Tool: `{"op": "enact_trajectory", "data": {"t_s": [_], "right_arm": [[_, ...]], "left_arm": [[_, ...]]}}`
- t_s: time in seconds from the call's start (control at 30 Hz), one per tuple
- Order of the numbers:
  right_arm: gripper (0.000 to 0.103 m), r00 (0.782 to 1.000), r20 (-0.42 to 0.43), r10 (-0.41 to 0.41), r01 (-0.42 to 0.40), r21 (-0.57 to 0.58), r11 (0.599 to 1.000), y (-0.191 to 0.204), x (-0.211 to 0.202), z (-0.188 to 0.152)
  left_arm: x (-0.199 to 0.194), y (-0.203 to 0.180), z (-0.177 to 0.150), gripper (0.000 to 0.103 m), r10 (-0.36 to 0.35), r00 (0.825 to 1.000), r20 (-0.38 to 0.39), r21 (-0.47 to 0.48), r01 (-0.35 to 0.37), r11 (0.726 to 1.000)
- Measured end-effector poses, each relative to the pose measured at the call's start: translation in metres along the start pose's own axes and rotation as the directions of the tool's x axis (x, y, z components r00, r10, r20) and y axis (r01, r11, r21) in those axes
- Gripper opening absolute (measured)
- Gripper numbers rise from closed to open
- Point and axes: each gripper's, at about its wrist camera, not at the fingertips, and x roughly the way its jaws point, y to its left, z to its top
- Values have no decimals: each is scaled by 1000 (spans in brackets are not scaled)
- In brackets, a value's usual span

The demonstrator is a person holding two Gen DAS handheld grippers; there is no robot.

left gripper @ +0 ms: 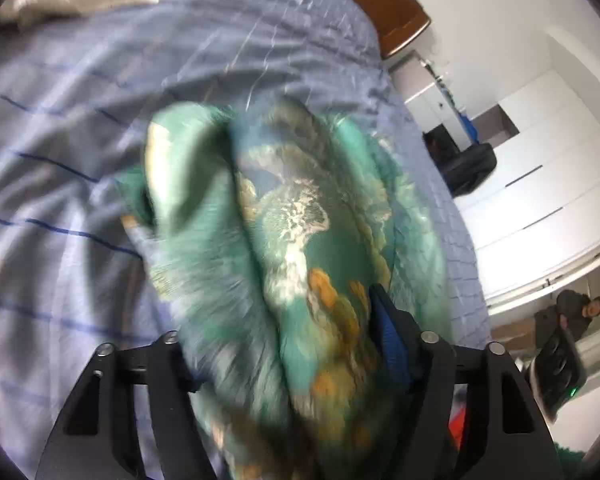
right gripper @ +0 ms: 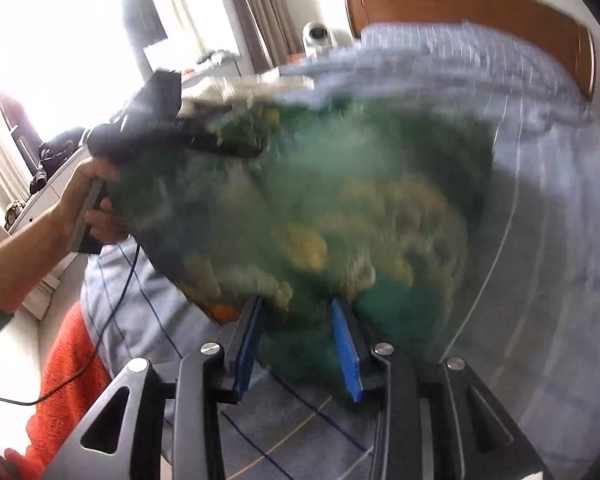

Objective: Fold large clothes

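Green, leaf-patterned silky garment hangs bunched above the blue striped bed cover, lifted by both tools. Cloth runs between the right hand-held gripper and its narrowly parted blue pads, apparently pinched. In the left hand-held gripper fabric fills wide-set jaws; whether they grip I cannot tell. Folding looks barely begun: no flat layers show.

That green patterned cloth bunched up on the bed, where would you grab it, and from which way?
Judging by its pose, take the green patterned cloth along its near hem, where the right gripper has fabric between its blue pads. The rest hangs in a heap over the blue striped bedspread, so coming from the near side, angled downward, probably suits best. The picture is blurred, so finer folds are unclear.
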Motion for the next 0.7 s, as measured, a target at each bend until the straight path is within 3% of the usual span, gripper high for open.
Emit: {"op": "enact_trajectory", "data": {"t_s": [0.1, 0.23, 0.3, 0.37, 0.43, 0.5, 0.7], "right_arm": [[37, 996, 89, -14, 18, -39, 999, 9, -23, 30], [37, 992, 123, 15, -4, -91, 996, 29, -6, 65], [37, 991, 99, 86, -77, -90, 993, 42, 23, 76], [37, 991, 18, 132, -131, -64, 989, 54, 62, 78], [37, 993, -78, 92, -98, -75, 992, 68, 104, 71], [37, 996, -80, 42, -51, -114, 992, 77, 116, 63], [37, 997, -76, -11, 1, -132, 991, 82, 114, 56]], "left_arm": [[-36, 9, -5, 87, 44, 996, 79, -3, -44, 999], [-58, 53, -17, 87, 96, 989, 112, -109, -84, 991], [-56, 69, -24, 87, 49, 993, 111, -159, -31, 987], [-48, 75, -28, 88, -15, 993, 113, -177, 35, 984], [-36, 76, -28, 89, -103, 988, 113, -163, 120, 979], [-20, 75, -23, 92, -162, 982, 101, -146, 175, 974], [37, 57, 4, 97, -179, 983, -27, -74, 177, 981]]}}
